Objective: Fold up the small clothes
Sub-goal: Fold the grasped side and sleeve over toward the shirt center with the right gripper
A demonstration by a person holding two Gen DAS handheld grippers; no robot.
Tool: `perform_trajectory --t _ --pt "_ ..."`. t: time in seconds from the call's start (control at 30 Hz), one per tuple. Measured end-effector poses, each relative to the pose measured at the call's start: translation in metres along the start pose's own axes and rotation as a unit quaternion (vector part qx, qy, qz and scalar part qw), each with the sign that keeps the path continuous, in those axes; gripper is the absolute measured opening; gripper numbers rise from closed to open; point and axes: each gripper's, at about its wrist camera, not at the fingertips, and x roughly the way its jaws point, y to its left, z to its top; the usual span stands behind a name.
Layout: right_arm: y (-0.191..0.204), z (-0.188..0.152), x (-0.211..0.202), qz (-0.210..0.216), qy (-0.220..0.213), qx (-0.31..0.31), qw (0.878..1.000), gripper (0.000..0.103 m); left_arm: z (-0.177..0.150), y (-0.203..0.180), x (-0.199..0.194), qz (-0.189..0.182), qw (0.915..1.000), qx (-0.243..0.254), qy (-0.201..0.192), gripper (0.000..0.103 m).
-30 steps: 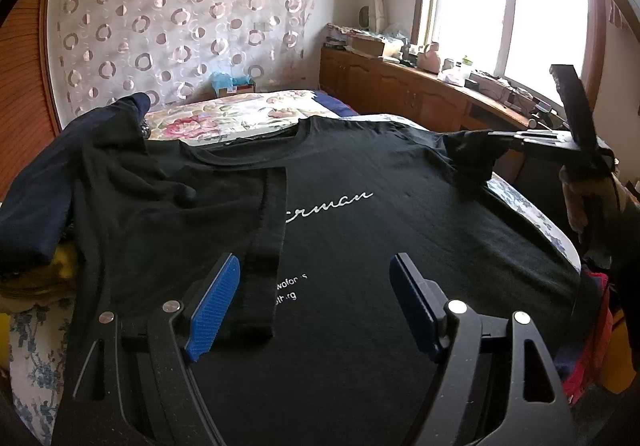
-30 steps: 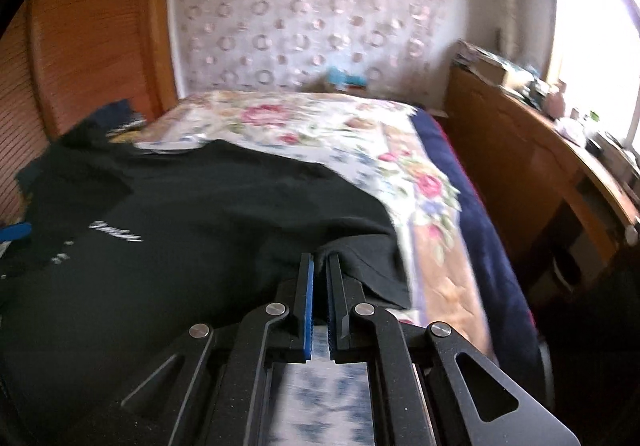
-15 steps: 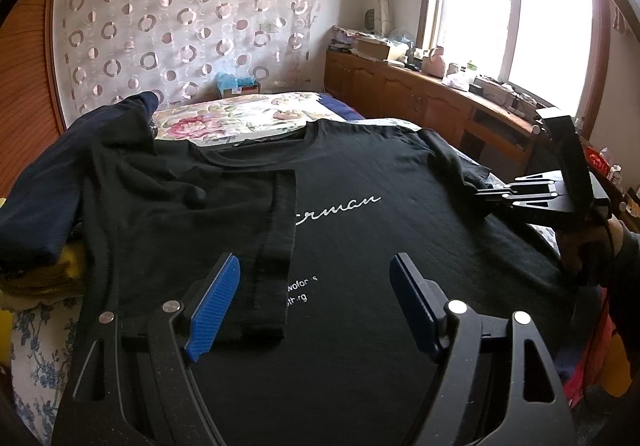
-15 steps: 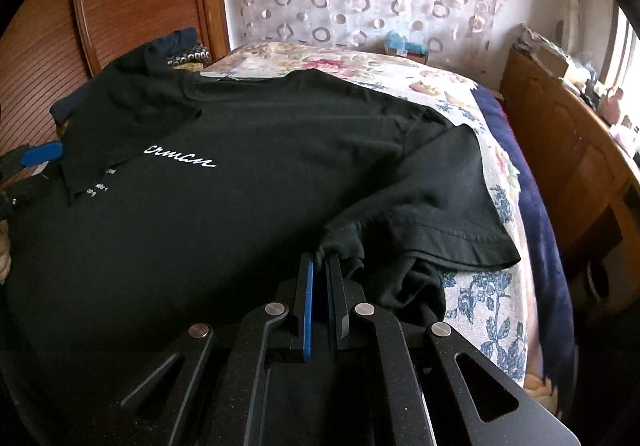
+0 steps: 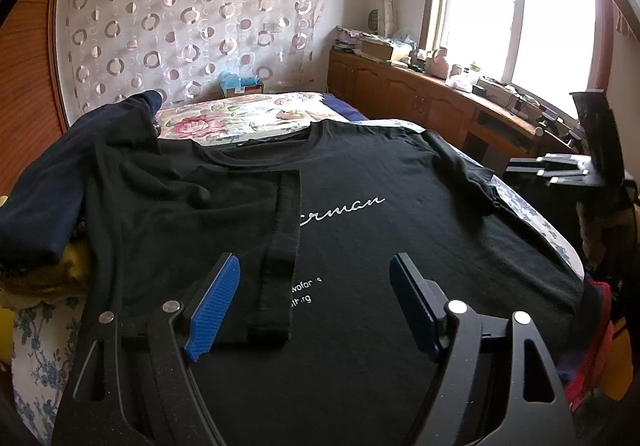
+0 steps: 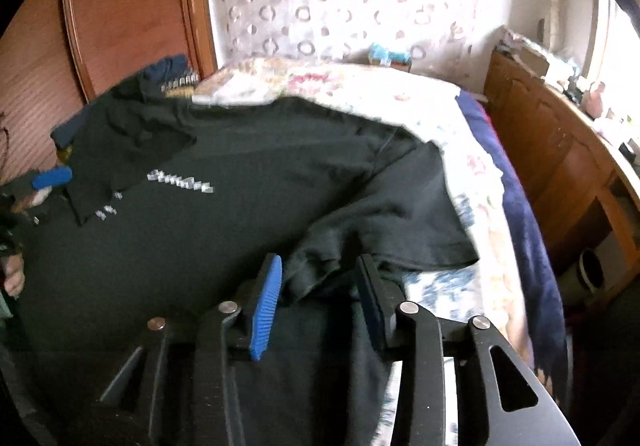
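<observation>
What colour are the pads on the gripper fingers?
Bright blue pads on black fingers, clearest in the left wrist view.

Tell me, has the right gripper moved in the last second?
Yes. The right gripper has dropped and pulled back off the shirt, toward the cabinet side, and opened.

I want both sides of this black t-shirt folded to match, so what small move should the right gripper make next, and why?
Probably close the right gripper on the right sleeve bunched between its open jaws, then carry it inward over the black t-shirt. The left sleeve already lies folded across the chest, partly covering the white lettering, while the right sleeve hangs out over the floral bedspread.
</observation>
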Motion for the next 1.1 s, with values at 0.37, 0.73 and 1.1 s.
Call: perform_trajectory --t 0.37,0.73,1.1 --pt "-0.055 -0.004 0.028 -0.063 0.029 0.050 0.996 0.041 -0.001 -0.001 0.000 -0.001 1.0000 -0.002 0.000 0.078" --pt "-0.073 0.006 0.070 -0.067 0.070 0.069 0.993 0.037 -0.002 -0.002 -0.001 -0.001 1.0000 -0.006 -0.001 0.078" --pt "-0.028 0.060 0.063 0.009 0.030 0.020 0.999 0.004 -0.002 0.001 -0.003 -0.001 0.9999 -0.011 -0.004 0.078"
